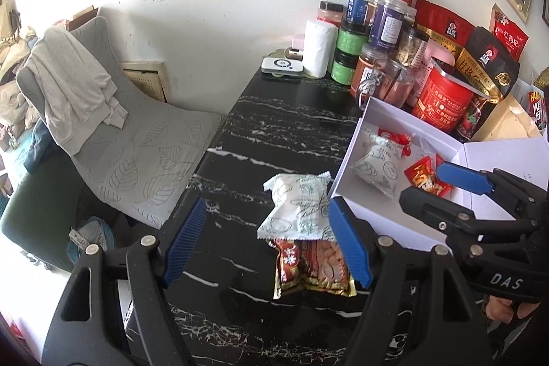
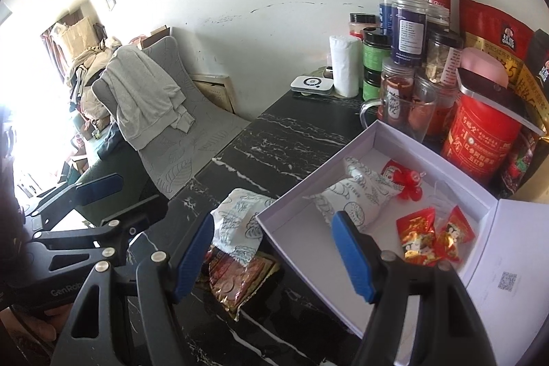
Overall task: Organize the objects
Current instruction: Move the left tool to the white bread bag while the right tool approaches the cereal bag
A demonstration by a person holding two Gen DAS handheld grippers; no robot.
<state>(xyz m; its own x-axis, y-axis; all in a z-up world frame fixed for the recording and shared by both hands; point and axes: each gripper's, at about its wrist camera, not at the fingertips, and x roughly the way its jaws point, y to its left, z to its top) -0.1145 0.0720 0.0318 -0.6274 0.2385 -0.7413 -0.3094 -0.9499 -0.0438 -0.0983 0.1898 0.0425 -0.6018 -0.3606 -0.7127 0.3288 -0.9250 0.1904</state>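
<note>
On the black white-veined marble tabletop (image 1: pixel 274 132), a white printed snack packet (image 1: pixel 298 206) is seen lying partly over a red-and-gold foil snack packet (image 1: pixel 310 266), just beside the open white cardboard box (image 1: pixel 377 112), in which similar packets are already gathered. The left gripper (image 1: pixel 266 240) is held with jaws apart around nothing, the white packet near its right-hand pad. The right gripper (image 2: pixel 274 254) is likewise spread and empty, straddling the box's near wall. The white packet is best centred between the left pads before closing, so that the foil one beneath is not dragged.
</note>
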